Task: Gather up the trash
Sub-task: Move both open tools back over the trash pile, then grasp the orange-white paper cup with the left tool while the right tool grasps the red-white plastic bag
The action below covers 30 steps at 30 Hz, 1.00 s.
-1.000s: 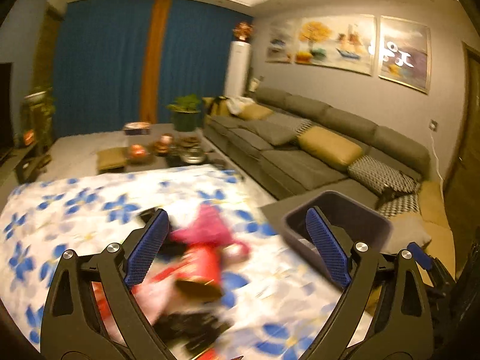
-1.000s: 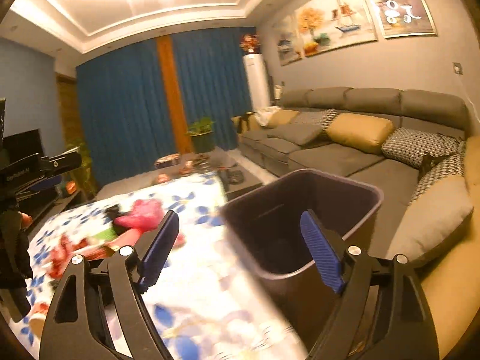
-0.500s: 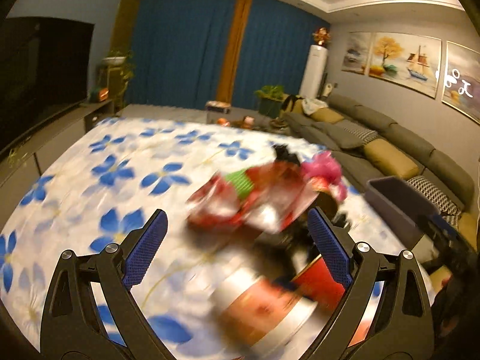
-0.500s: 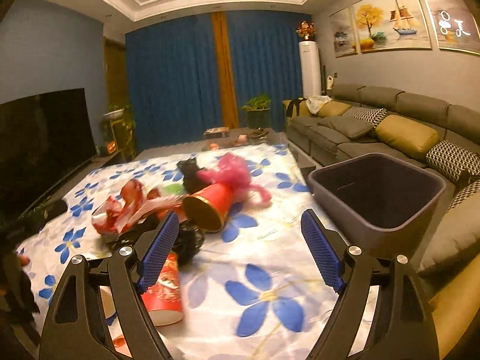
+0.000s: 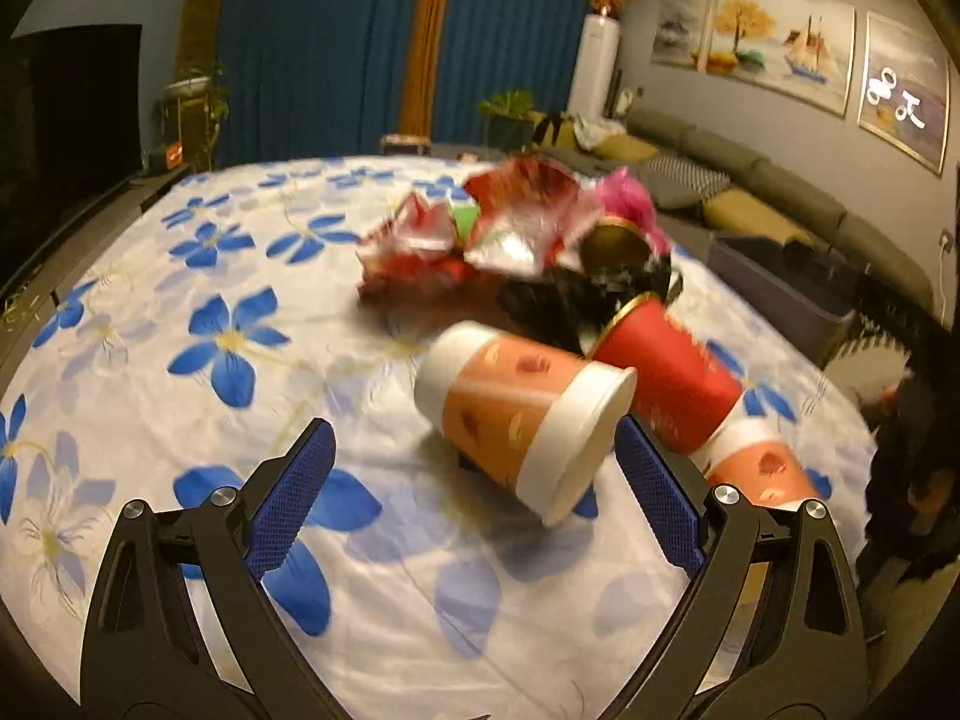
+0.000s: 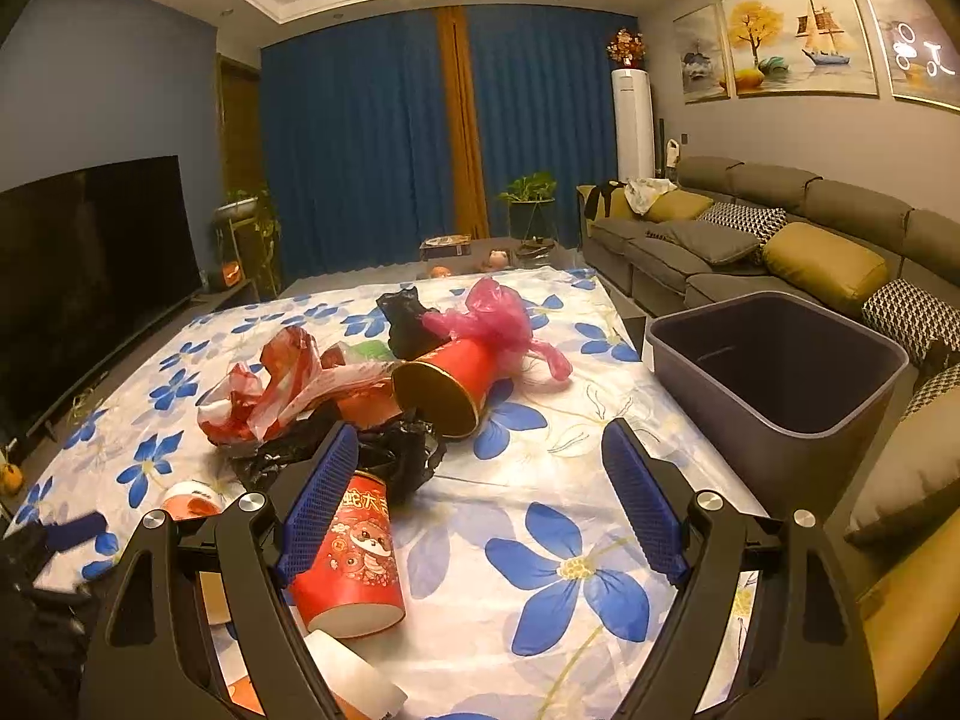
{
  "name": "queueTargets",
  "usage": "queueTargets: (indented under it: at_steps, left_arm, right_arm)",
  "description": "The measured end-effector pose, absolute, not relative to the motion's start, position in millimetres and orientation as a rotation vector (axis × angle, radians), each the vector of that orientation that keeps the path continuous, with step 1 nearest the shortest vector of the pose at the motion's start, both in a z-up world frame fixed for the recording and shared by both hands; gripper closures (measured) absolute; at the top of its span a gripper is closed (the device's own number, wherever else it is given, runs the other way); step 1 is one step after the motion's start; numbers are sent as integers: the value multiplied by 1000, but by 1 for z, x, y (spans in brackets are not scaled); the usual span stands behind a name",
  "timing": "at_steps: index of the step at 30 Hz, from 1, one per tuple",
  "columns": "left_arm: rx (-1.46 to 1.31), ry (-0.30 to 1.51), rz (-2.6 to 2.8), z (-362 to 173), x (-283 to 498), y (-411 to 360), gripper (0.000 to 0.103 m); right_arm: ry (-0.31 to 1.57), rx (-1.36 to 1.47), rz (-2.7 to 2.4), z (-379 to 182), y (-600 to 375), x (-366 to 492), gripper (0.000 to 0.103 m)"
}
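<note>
Trash lies in a pile on a white cloth with blue flowers [image 5: 198, 372]. In the left wrist view an orange and white paper cup [image 5: 522, 414] lies on its side just ahead of my open, empty left gripper [image 5: 474, 498], with a red cup [image 5: 672, 378] behind it. In the right wrist view my right gripper [image 6: 480, 504] is open and empty; a red cup [image 6: 354, 564] lies by its left finger. A red tube with a gold end [image 6: 450, 384], red wrappers [image 6: 270, 390], black bags [image 6: 396, 456] and a pink bag [image 6: 498, 318] lie beyond.
A dark grey bin [image 6: 774, 372], empty inside, stands at the cloth's right edge by the grey sofa [image 6: 780, 228]. A television [image 6: 84, 276] stands at the left. Blue curtains [image 6: 372, 150] and a potted plant [image 6: 528, 204] are at the back.
Both grippers have swung left, away from the bin and toward the trash pile. The left gripper has dropped close to the orange and white cup. Both stay open.
</note>
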State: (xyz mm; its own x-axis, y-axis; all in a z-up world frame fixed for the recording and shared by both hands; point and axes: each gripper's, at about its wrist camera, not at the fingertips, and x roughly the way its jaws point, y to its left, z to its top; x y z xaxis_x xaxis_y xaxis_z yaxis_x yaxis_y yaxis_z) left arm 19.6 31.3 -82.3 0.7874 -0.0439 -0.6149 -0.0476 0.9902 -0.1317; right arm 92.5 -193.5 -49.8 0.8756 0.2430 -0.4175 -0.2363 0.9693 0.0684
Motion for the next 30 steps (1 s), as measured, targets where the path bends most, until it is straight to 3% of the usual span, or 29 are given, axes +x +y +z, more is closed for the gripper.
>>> queueTargets:
  at_steps: [6,9,11,19,30]
  left_arm:
    - [-147,672,10,-84,27,30,15]
    - [-148,697,10,-88,34,30,33]
    - [-172,732,-3,-93,41,33,52]
    - [-231,743,3,-97,54,49,99]
    - [-266,666,59,-78,55,77,102]
  right_arm:
    - [457,6,258,-55,-191,99,22]
    - [464,4,267,-57,-189,103,22]
    - [470,0,279,-58,-187,107,23]
    - [503,-28,375,-54,-164,128,37]
    - [577,-94,515,-47,-107,172,50]
